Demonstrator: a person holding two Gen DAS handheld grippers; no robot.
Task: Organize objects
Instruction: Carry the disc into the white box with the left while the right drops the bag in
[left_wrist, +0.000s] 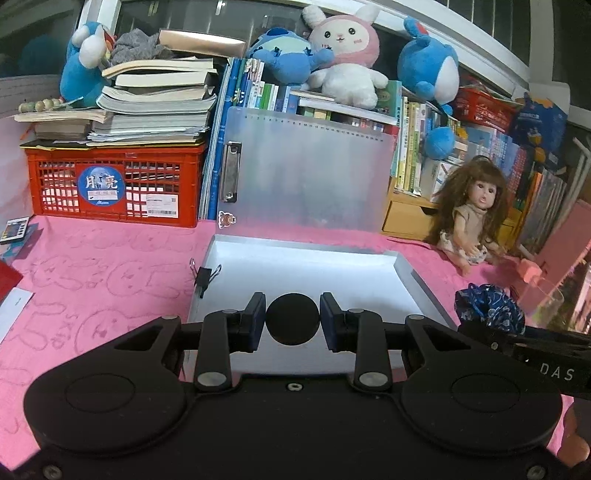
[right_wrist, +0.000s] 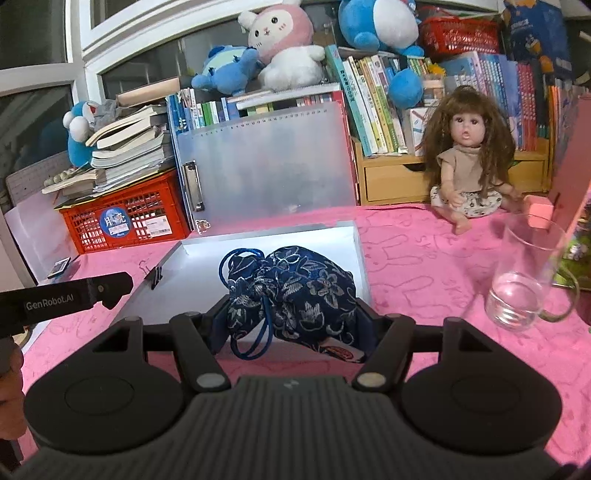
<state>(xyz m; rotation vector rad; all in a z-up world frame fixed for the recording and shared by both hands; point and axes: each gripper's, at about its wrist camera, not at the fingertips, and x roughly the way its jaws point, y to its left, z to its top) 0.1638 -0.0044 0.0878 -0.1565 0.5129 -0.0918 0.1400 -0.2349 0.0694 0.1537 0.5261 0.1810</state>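
Blue floral pouch (right_wrist: 291, 295) in right tongs (right_wrist: 291, 321), above box rim (right_wrist: 360, 251).

Open white box floor (left_wrist: 295, 266) ahead, unobstructed; upright translucent lid (left_wrist: 310, 170) blocking the back, binder clip (left_wrist: 204, 277) on the left rim, glass mug (right_wrist: 528, 273) and doll (right_wrist: 469, 166) crowding the right.

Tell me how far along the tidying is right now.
Done: the file box lies open, interior bare. In hand: the left hand-held gripper grips a black disc; the right hand-held gripper holds the blue floral pouch over the box. Left: releasing both inside.
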